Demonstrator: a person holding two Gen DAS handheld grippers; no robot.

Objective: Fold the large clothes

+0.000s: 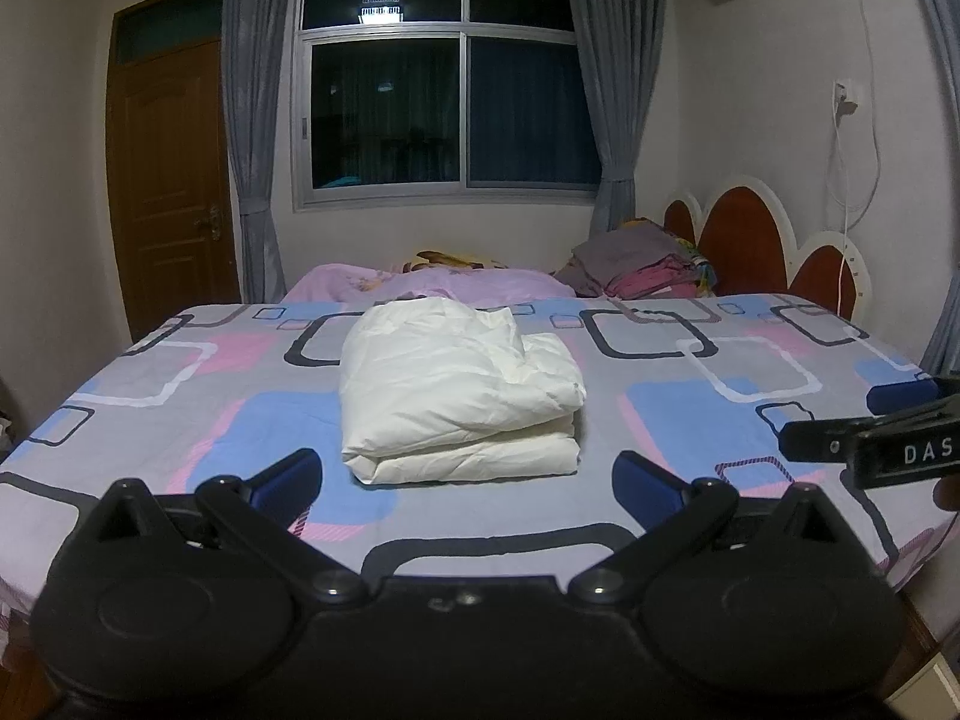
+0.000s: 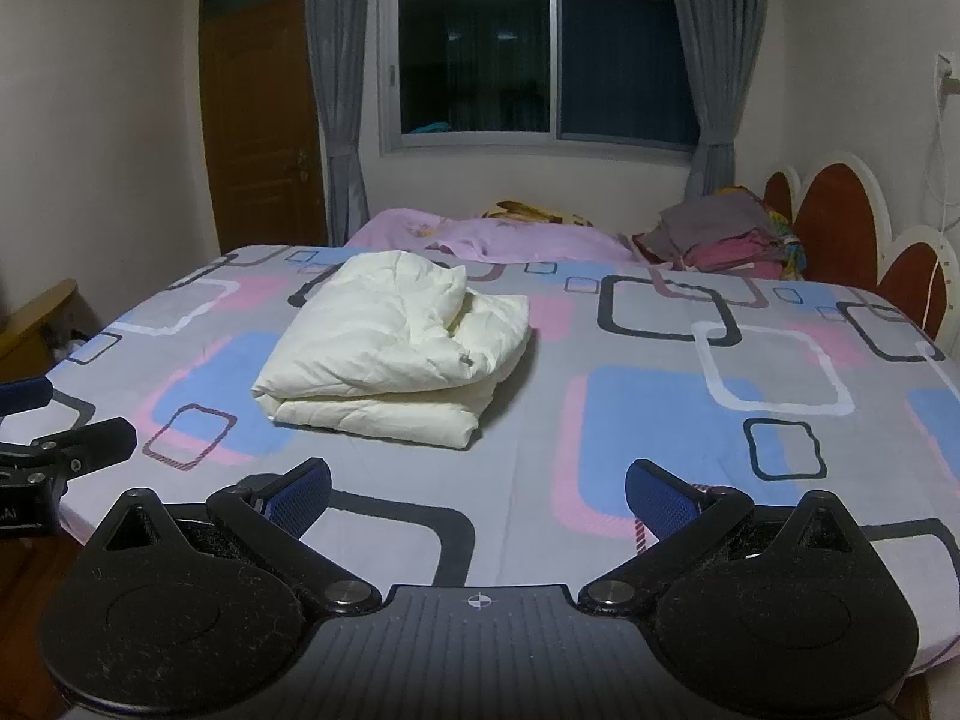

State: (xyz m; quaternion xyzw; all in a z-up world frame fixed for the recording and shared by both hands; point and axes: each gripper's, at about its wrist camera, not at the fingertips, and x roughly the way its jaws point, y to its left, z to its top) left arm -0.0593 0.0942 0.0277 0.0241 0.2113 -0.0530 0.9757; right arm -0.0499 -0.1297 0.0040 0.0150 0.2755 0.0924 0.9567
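The left claw [image 1: 467, 483] hangs over the near edge of the bed [image 1: 180, 408], its blue pads [image 1: 288, 480] spread wide with nothing between them. The right claw [image 2: 477, 495] is likewise spread wide and empty, over the same near edge, just beside the left one; in the left wrist view its black arm shows at 3 o'clock.

Straight ahead of the left claw, at 12 o'clock and near its tips without touching them, lies the white jacket [image 1: 459, 390], folded into a thick bundle with its layers stacked and a rumpled flap on top. From the right claw the jacket [image 2: 396, 348] sits at about 11 o'clock, a little farther off.

The bed wears a gray sheet printed with blue, pink and black squares. Beyond the jacket, a pink blanket [image 1: 444, 287] lies along the far side, and a pile of folded clothes [image 1: 642, 267] rests at 1 o'clock beside the red-and-white headboard [image 1: 750, 240]. Behind are a dark window [image 1: 444, 102] with gray curtains [image 1: 612, 90] and a brown door [image 1: 174, 180].
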